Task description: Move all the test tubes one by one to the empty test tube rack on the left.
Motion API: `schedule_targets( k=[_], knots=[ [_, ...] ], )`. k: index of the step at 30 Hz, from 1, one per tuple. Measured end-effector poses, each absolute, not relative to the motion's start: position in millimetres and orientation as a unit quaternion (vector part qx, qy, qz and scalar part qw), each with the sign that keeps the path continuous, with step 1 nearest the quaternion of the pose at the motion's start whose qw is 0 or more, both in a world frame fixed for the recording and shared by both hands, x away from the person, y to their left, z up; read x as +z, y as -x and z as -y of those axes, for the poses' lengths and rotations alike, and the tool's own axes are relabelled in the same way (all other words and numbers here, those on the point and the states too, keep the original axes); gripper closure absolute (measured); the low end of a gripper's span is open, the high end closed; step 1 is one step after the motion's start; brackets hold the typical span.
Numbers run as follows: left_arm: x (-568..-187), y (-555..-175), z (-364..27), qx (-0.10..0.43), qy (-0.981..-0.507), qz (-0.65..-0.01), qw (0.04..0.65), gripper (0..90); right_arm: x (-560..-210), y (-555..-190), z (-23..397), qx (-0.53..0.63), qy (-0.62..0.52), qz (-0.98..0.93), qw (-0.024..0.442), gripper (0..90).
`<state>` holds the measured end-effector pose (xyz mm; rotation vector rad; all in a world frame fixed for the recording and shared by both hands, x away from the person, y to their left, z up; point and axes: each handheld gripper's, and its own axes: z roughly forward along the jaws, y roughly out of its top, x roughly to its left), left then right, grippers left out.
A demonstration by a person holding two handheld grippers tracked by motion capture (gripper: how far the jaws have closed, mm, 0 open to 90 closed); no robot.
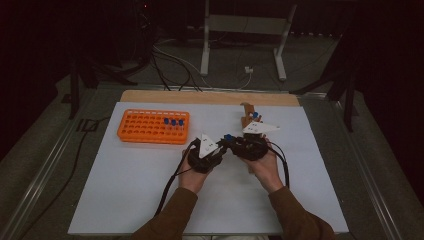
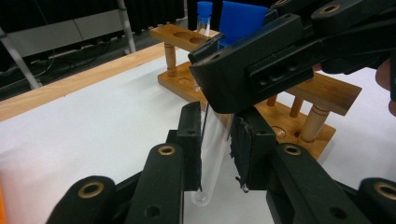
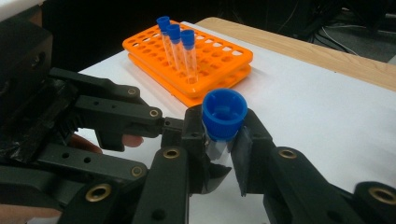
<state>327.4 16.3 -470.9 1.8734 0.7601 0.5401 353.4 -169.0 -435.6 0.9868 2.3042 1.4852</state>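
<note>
At the left of the white worktop [image 1: 150,190] sits a bright orange plastic rack with rows of round holes [image 1: 153,126], three clear blue-capped tubes [image 1: 173,121] standing upright in its right end.

Nearer the middle, the left tongs [image 1: 216,147] are clenched on the lower body of a clear, slender, round-bottomed test tube with a blue screw cap [image 2: 212,144]. In the left gripper view their pads [image 2: 192,144] press on the bare wall from both sides, with the rounded bottom hanging free below. The tube itself is held above the worktop between the two hands, tilted, well apart from the orange rack.

The right tongs [image 1: 231,141] are clenched on the same tube just under its cap [image 3: 224,113], as the right gripper view shows. So both grip one tube, one low and one high.

I judge the tube light and stiff, but smooth and slippery on its clear wall, and likely brittle if squeezed hard or bent between two grips. The ridged cap gives the surest purchase for twisting; the body grip should stay near the middle, firm but not crushing, and both tongs should keep in line along the tube's axis.

At the right, behind the hands, stands a light wooden tube stand with turned posts and round holes [image 2: 322,91], one blue-capped tube [image 2: 204,18] upright in it.
</note>
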Motion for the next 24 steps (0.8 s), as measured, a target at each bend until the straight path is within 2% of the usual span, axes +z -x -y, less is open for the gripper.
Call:
schedule_targets(
  k=[4, 5, 14, 24],
  knots=[
    [-472, -327, -15, 0.223, -0.777, -0.309, 0.501, 78.0, -436, -354, 169, 0.506, -0.339, -0.786, 0.110, 75.4],
    [-472, -327, -15, 0.220, -0.776, -0.310, 0.503, 78.1, -436, -354, 169, 0.508, -0.340, -0.784, 0.109, 73.0],
    [-474, -333, -20, 0.215, -0.774, -0.324, 0.499, 78.5, -433, -357, 177, 0.523, -0.353, -0.769, 0.103, 42.5],
    [-475, -335, -30, 0.213, -0.767, -0.341, 0.500, 78.4, -430, -356, 181, 0.515, -0.356, -0.769, 0.130, 14.5]
  ],
)
